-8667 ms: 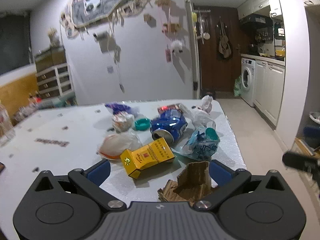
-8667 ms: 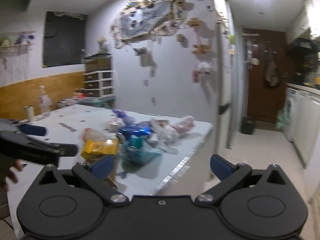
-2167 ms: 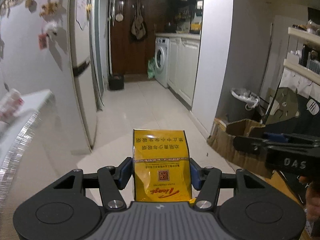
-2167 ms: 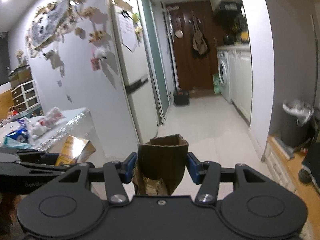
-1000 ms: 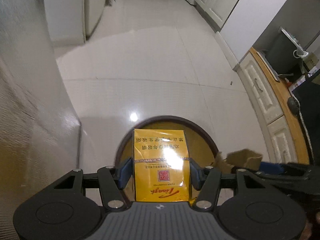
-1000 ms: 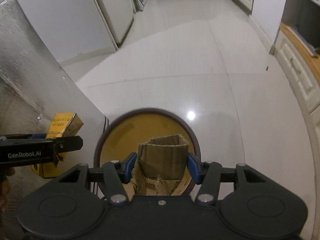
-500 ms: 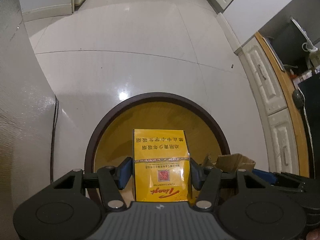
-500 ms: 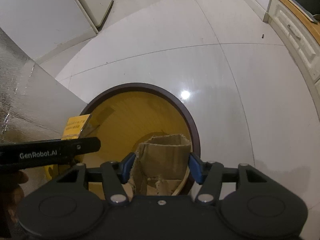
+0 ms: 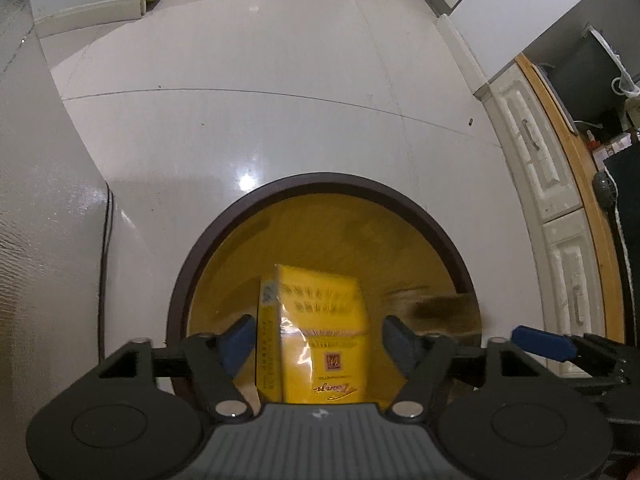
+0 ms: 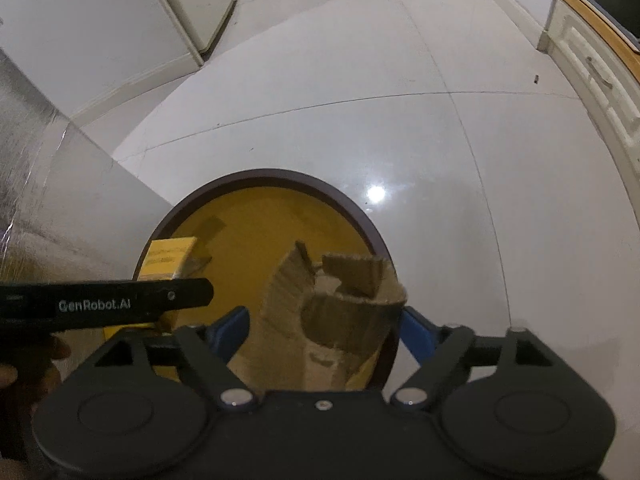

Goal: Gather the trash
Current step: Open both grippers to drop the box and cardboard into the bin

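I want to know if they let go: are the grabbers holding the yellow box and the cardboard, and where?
No. Both grippers' jaws are opening; yellow box and cardboard piece sit loose between them, over the bin.

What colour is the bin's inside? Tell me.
Yellow, under a dark brown rim; the bin shows best in the right wrist view.

Cardboard scrap (image 9: pixel 436 308) blurred — perhaps falling.

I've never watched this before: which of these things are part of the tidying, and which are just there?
Part of the job:
yellow box, between the opening left gripper
torn cardboard, between the opening right gripper
round bin below

Just there:
white cabinets
tiled floor
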The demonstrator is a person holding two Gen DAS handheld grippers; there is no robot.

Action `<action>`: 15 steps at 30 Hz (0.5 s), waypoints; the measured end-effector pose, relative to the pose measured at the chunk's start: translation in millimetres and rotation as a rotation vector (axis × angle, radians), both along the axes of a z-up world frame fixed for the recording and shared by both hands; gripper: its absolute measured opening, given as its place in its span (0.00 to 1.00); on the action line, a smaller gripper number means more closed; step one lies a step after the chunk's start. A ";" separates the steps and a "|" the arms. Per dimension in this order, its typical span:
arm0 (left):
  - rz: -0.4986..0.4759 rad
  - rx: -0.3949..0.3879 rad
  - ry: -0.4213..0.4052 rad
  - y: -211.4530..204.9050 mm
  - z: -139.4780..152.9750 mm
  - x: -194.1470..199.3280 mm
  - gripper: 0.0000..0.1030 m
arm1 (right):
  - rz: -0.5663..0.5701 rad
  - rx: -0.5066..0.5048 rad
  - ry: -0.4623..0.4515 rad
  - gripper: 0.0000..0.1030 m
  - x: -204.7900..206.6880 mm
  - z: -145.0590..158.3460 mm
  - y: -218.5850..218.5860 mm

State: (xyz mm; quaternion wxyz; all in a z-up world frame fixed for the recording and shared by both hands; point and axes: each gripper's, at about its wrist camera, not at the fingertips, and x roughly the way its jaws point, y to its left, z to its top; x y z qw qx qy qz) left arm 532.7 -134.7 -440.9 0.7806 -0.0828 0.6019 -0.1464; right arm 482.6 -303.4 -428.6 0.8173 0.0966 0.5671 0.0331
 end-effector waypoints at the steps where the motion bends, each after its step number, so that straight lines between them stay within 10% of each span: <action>1: -0.001 0.005 0.001 0.4 0.3 0.0 0.71 | 0.008 -0.002 0.002 0.83 -0.8 0.1 0.1; 15: -0.052 0.133 0.032 4.8 9.6 -10.0 0.85 | 0.069 -0.040 0.016 0.97 -6.9 5.5 -0.3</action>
